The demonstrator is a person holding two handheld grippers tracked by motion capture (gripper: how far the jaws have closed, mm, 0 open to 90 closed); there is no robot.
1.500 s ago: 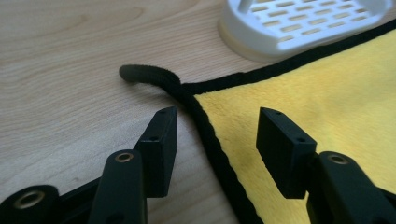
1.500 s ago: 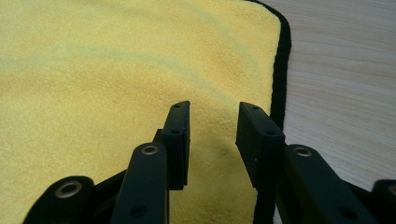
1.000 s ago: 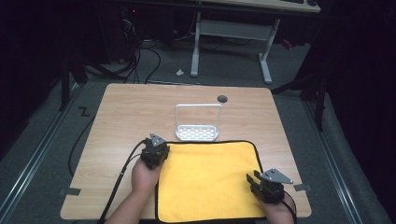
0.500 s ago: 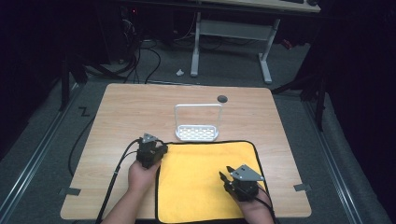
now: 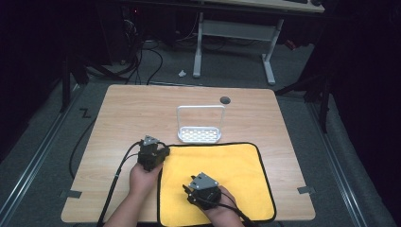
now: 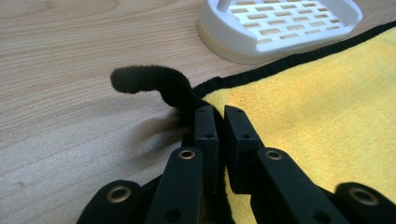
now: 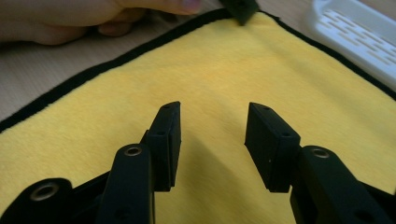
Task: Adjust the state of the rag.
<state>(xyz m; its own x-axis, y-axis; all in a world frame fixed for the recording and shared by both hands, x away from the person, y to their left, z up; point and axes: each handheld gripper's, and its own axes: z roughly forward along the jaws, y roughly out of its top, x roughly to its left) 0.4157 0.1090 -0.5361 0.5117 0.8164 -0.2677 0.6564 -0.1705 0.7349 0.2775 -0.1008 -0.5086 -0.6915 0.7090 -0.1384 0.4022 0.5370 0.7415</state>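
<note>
Item: yellow cloth (image 5: 217, 182) with black hem, spread flat over the near right part of the table (image 5: 118, 118), its long axis running left to right along the near edge, its far hem just short of the white slotted tray (image 5: 199, 135) that stands near the table's middle. Left gripper (image 5: 152, 153): at the cloth's far left corner, jaws drawn narrow and pinching the black hem (image 6: 187, 95), which humps up in a small dark loop just beyond the tips; the tray lies beyond and to the right in the left gripper view. Right gripper (image 7: 212, 135): over the cloth's near middle, jaws wide apart and holding nothing, plain yellow fabric between and below them; whether the tips touch the fabric cannot be told. Governing relation: the right gripper points across the cloth toward the pinned far left corner, while the free right-hand corners lie away to its right; the right gripper is the nearer to them. Judgement: a fold or a lift appears to be in preparation, the left corner secured, the second grasp not yet made.
</note>
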